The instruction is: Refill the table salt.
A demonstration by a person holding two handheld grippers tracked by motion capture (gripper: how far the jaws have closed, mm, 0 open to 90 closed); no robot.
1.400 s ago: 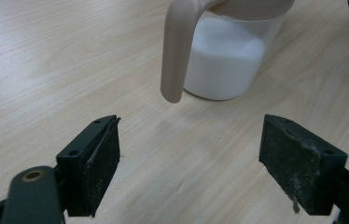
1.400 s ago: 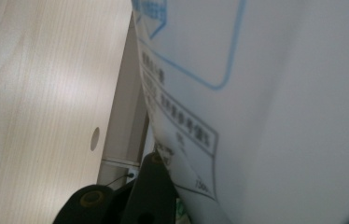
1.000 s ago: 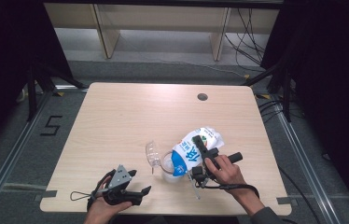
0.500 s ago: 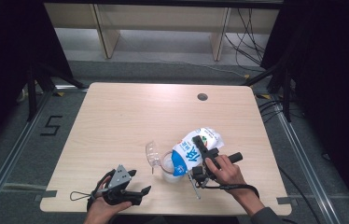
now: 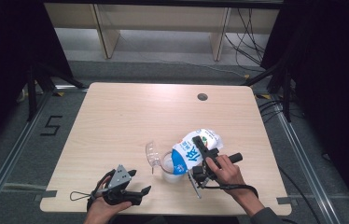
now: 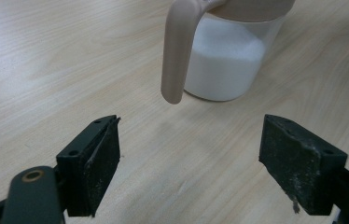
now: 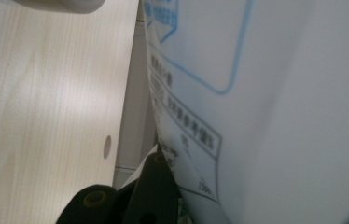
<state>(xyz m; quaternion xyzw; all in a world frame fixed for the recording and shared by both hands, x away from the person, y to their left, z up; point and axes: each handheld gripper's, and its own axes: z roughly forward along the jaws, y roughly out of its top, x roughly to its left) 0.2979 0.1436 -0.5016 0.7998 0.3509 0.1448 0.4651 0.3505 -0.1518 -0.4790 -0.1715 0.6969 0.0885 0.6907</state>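
While the right gripper (image 5: pixel 199 161) pinches the tilted white bag (image 5: pixel 192 150) between its jaws, mouth over the jar (image 6: pixel 228 56), white powder already fills most of it. Pouring looks well underway. Ahead of the left gripper's (image 6: pixel 189 158) spread jaws, the jar stands on the table (image 5: pixel 130 116), ungrasped.

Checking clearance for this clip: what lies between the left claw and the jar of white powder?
Bare tabletop. In the left gripper view the open left claw faces the jar, whose beige handle hangs on the near side.
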